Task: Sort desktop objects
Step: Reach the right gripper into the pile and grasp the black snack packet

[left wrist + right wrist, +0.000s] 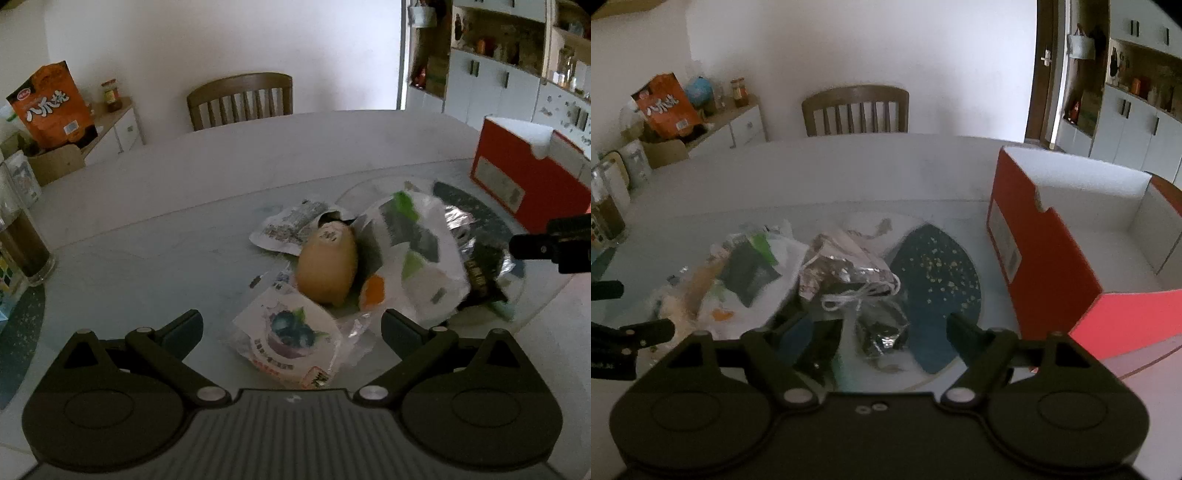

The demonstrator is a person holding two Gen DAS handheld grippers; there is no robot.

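A heap of wrappers and scraps lies on the round glass turntable (369, 188) at the middle of the pale table (221, 155). In the left wrist view a brown eggshell (327, 267), cracked open at its top, stands at the heart of the heap. A white blueberry packet (291, 336) lies at 6 o'clock from it, a torn printed wrapper (286, 229) at 11 o'clock, and a large white bag with green and black patches (413, 251) at 3 o'clock, with crumpled foil (461, 221) beyond.

The left gripper (291, 326) hangs over the blueberry packet with its 2 fingers spread wide on either side, pressing on nothing. The right gripper (877, 328) is likewise released, its fingers apart around a small crumpled foil wrapper (882, 328) and not squeezing it; a larger foil wrapper with white cord (849, 277) lies just beyond at 12 o'clock.

An open red cardboard box (1045, 251) stands at 3 o'clock from the heap, well apart. A wooden chair (855, 110) sits at 12 o'clock behind the table, and an orange snack bag (51, 103) at 10 o'clock on a side cabinet.
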